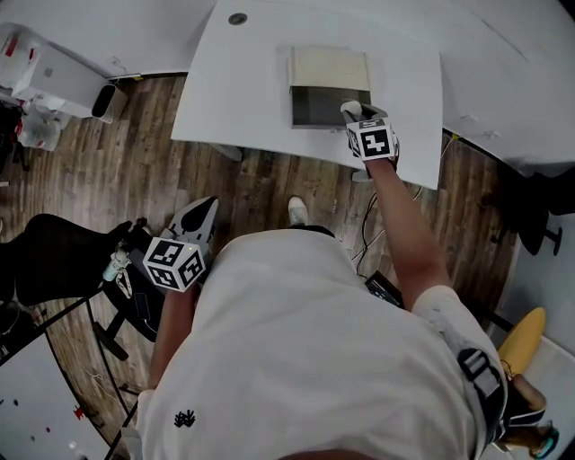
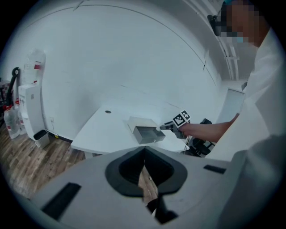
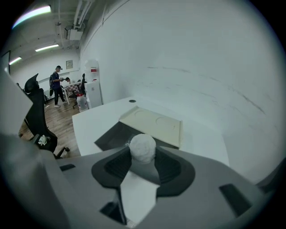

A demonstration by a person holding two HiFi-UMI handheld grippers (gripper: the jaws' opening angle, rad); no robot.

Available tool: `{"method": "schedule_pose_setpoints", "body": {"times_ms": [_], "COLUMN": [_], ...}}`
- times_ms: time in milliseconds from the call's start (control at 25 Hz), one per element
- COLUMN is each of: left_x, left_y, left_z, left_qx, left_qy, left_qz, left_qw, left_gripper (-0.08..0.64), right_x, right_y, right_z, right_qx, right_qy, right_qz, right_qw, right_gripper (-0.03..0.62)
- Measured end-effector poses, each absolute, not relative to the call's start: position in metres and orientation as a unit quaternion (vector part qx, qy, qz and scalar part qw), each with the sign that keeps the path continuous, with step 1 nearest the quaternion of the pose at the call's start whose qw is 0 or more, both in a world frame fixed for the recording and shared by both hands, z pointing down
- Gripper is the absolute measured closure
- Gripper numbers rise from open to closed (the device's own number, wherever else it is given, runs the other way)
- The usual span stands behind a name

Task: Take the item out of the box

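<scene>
An open grey box (image 1: 316, 106) sits on the white table (image 1: 243, 90), with its cream lid (image 1: 328, 67) folded back behind it. My right gripper (image 1: 352, 110) is at the box's front right corner, shut on a white fuzzy ball (image 1: 350, 109). In the right gripper view the ball (image 3: 142, 147) sits pinched between the dark pads (image 3: 169, 167), above the box (image 3: 111, 136) and lid (image 3: 154, 123). My left gripper (image 1: 202, 211) hangs low over the floor, far from the table. Its jaws meet at the tips (image 2: 144, 154) with nothing between them.
A black office chair (image 1: 63, 256) stands on the wooden floor at my left. White appliances and a small bin (image 1: 106, 101) line the wall at far left. Cables (image 1: 368, 225) run under the table's right end. A round cable hole (image 1: 237, 18) marks the table's far side.
</scene>
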State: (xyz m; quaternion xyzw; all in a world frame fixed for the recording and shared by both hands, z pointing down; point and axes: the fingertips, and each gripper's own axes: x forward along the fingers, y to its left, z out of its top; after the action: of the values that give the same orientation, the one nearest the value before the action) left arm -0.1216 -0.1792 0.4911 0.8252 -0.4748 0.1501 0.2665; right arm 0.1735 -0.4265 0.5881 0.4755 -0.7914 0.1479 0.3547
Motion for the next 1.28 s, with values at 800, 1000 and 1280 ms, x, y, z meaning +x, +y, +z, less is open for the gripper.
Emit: {"method": "schedule_pose_setpoints", "body": {"times_ms": [800,1000,1280], "left_x": [-0.163,-0.165,-0.165], "left_y": [-0.068,-0.049,-0.039], "left_z": [0.495,0.496,0.499], "left_qx": [0.859,0.865,0.873], "left_qy": [-0.418,-0.407,-0.394], "left_qz": [0.146,0.14,0.134], "left_qw": [0.256,0.258,0.253], "left_gripper": [0.552,0.552,0.552], "right_x": [0.123,0.108,0.092], "right_y": [-0.241,-0.194,-0.142], "right_z": [0.51,0.504,0.502], "right_qx": [0.496,0.489,0.479], "right_qy": [-0.807,-0.812,-0.819], "right_qz": [0.135,0.133,0.139], "right_qw": [0.293,0.29,0.283], "right_gripper": [0.43,0.43,0.43]}}
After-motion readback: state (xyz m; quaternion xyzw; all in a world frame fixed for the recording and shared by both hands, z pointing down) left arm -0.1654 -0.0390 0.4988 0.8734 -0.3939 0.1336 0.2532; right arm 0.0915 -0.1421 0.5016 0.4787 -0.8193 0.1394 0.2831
